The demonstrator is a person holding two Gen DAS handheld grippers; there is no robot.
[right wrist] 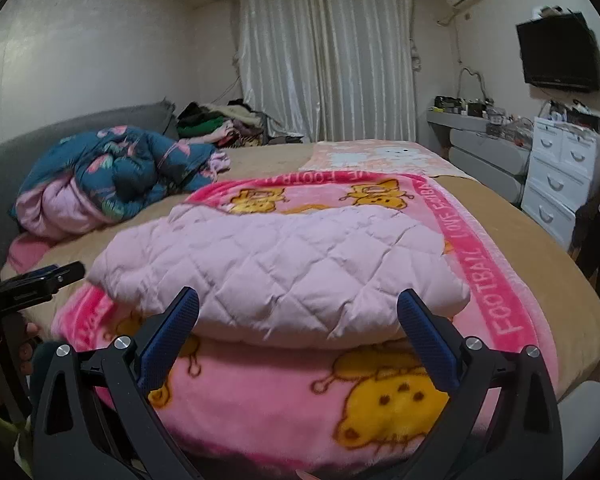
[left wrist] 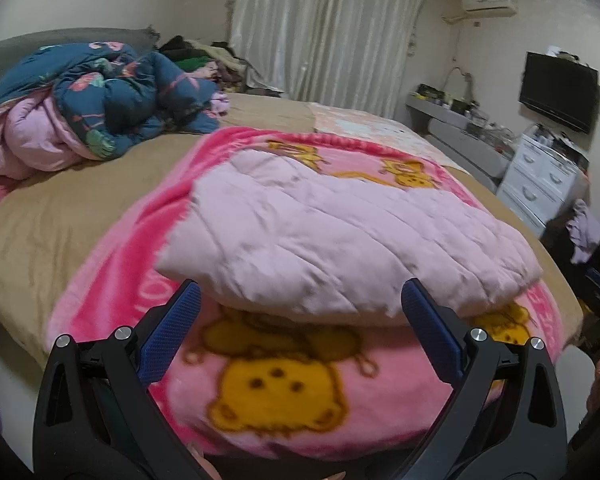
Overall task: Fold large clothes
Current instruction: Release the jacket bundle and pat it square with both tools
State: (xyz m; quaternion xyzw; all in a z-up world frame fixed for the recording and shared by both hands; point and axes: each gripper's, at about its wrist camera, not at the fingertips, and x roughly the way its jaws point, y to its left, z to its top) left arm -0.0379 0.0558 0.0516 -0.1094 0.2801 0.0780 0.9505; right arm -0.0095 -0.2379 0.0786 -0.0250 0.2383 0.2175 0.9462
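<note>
While jaws gape, folded quilt (right wrist: 276, 276), blanket edge (right wrist: 496, 264)

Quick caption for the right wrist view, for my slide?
Open right claw poised before folded lilac quilted garment on pink bear blanket.

The quilted pink garment (left wrist: 340, 240) covers the middle of the pink bear blanket (left wrist: 284, 392), whose near edge is cut off below. Border lettering (left wrist: 156, 292) is blurred in the left wrist view. Items on the dresser (right wrist: 496, 118) are too small to identify.
</note>
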